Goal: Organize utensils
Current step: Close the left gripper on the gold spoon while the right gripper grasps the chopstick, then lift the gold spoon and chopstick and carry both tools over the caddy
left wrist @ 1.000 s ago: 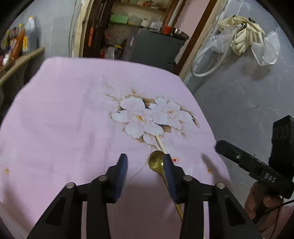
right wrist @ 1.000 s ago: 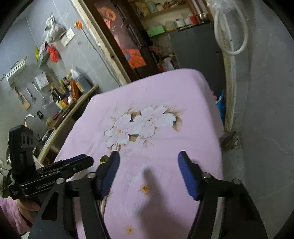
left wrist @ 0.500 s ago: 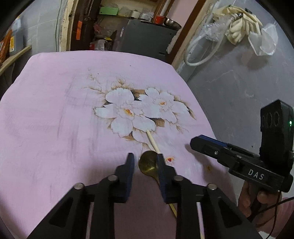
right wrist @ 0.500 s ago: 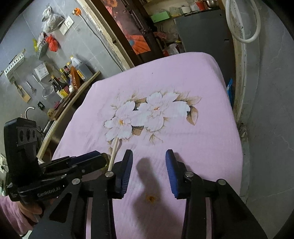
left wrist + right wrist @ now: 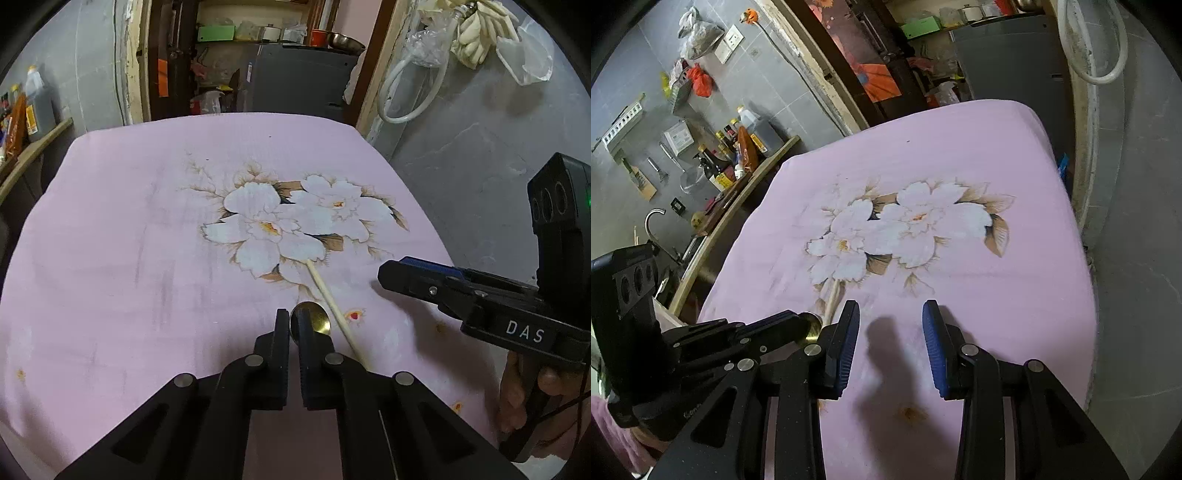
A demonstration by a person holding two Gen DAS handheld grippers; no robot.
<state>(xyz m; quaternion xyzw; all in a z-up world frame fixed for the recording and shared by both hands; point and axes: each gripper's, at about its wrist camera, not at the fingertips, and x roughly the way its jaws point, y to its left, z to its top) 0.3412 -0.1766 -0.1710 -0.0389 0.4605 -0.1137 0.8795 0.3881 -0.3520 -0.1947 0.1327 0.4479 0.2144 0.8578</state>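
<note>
Over the pink cloth [image 5: 110,258], left hand-held gripper [image 5: 294,325] angled down, pinching brass spoon [image 5: 314,322], right hand-held gripper [image 5: 890,343] spread.

Home kitchen, lived-in, cluttered. Grey tiled wall [image 5: 775,92] with wall socket [image 5: 728,42], hung plastic bags [image 5: 698,79], utensil rack [image 5: 622,123]. Wooden shelf [image 5: 746,188] crowded with sauce and oil bottles [image 5: 738,147]; curved tap [image 5: 653,218] below it. Pink flowered cloth [image 5: 147,221] covers tabletop. Open doorway [image 5: 258,55] behind shows dark cabinet [image 5: 303,77], steel bowl [image 5: 345,40], pots. Coiled white hose [image 5: 406,96] on concrete wall.
</note>
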